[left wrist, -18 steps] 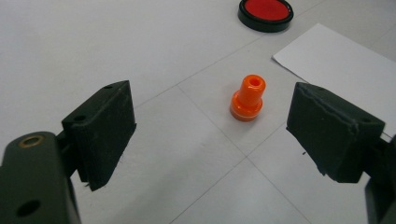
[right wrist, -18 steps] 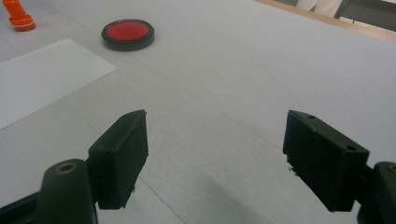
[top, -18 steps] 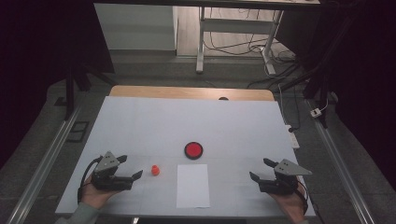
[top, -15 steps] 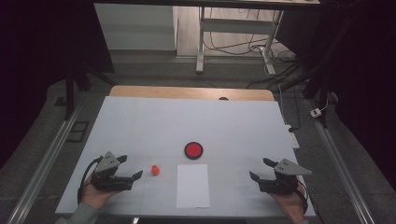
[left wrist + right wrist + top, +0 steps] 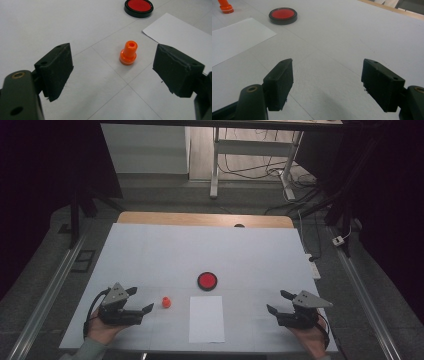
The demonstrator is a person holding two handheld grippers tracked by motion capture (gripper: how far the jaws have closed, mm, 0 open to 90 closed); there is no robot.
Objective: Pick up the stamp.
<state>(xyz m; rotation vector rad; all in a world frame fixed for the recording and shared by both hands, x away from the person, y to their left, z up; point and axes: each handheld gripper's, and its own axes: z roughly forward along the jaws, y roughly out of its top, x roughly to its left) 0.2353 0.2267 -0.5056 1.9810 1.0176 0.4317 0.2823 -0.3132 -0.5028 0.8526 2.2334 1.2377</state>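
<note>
Both grippers (image 5: 138,301) (image 5: 278,301) unmoved, orange stamp (image 5: 166,302) likewise.

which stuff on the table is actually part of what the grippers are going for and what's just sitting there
In the job:
- orange stamp, upright, ahead of the open left hand-held gripper
- likely the red ink pad and white paper sheet beside it

Lying about:
- power strip off the table's right edge
- cables on the floor beyond the table

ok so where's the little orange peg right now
In the high view the orange peg stands upright on the table, left of the white paper sheet and just ahead of the open left hand-held gripper, untouched.
</note>
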